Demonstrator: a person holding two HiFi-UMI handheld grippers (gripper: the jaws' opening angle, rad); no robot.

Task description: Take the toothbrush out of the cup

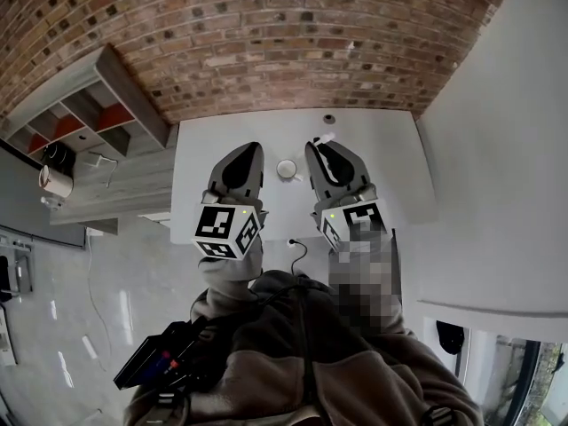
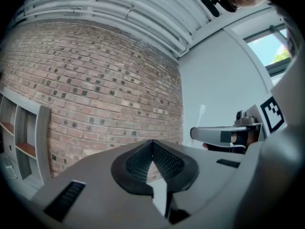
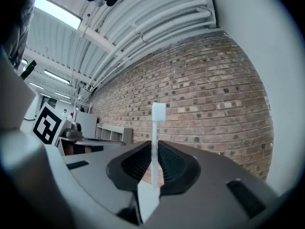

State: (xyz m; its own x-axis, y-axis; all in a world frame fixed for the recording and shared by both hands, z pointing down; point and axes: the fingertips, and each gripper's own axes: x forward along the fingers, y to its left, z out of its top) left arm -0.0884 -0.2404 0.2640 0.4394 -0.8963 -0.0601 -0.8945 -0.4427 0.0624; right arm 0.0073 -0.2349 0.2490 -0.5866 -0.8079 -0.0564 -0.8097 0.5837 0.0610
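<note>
My right gripper [image 3: 153,146] is shut on a white toothbrush [image 3: 154,128], whose bristled head [image 3: 158,112] sticks up past the jaws, held up in the air. In the head view the right gripper [image 1: 319,147] is just right of a small white cup [image 1: 287,169] on the white table [image 1: 390,158], with the toothbrush [image 1: 326,138] out of the cup. My left gripper [image 1: 248,152] hovers left of the cup. Its jaws [image 2: 152,146] are shut with nothing between them. The left gripper view also catches the right gripper [image 2: 224,135] and the toothbrush [image 2: 201,114].
A small dark round object [image 1: 329,119] lies near the table's far edge by the brick wall [image 1: 266,34]. A grey shelf unit [image 1: 98,114] stands left of the table. A white wall [image 1: 506,149] runs along the right. A thin cable [image 1: 297,254] hangs at the table's near edge.
</note>
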